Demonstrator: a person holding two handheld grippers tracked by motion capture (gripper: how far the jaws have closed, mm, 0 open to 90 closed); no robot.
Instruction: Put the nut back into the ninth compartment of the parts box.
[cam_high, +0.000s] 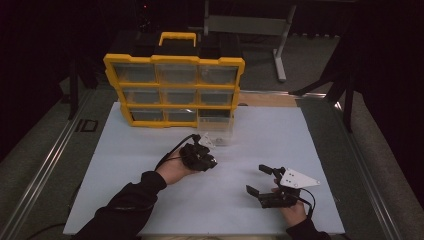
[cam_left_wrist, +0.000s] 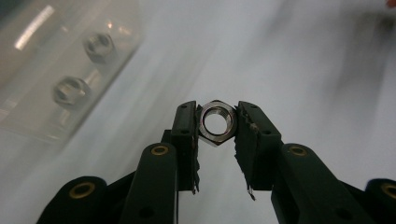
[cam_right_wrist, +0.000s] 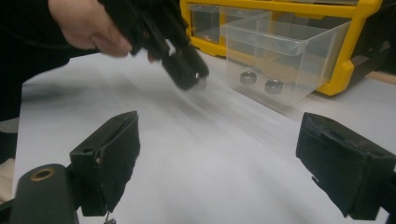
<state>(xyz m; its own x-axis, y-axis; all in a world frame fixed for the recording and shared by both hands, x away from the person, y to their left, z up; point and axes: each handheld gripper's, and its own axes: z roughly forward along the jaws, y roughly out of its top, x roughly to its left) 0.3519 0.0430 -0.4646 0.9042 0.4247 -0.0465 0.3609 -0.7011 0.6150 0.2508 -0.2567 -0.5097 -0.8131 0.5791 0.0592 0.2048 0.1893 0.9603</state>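
Observation:
A steel hex nut (cam_left_wrist: 215, 122) is pinched between the pads of my left gripper (cam_left_wrist: 215, 135), which hangs over the white table top (cam_high: 150, 200). In the high view the left gripper (cam_high: 202, 159) sits just in front of a clear plastic drawer (cam_high: 216, 129) pulled out of the yellow organiser. Two more nuts (cam_left_wrist: 98, 45) (cam_left_wrist: 70, 91) lie on that drawer's floor. The right gripper view shows the drawer (cam_right_wrist: 299, 51) with both nuts (cam_right_wrist: 248, 77) and the left gripper (cam_right_wrist: 189, 74) beside it. My right gripper (cam_high: 256, 179) rests open at the front right, with nothing between its jaws.
The yellow organiser (cam_high: 172, 90), with several clear drawers and a top handle, stands at the back of the table top. A metal rail (cam_high: 45, 170) runs along the left side. A grey stand (cam_high: 280, 45) is on the floor behind.

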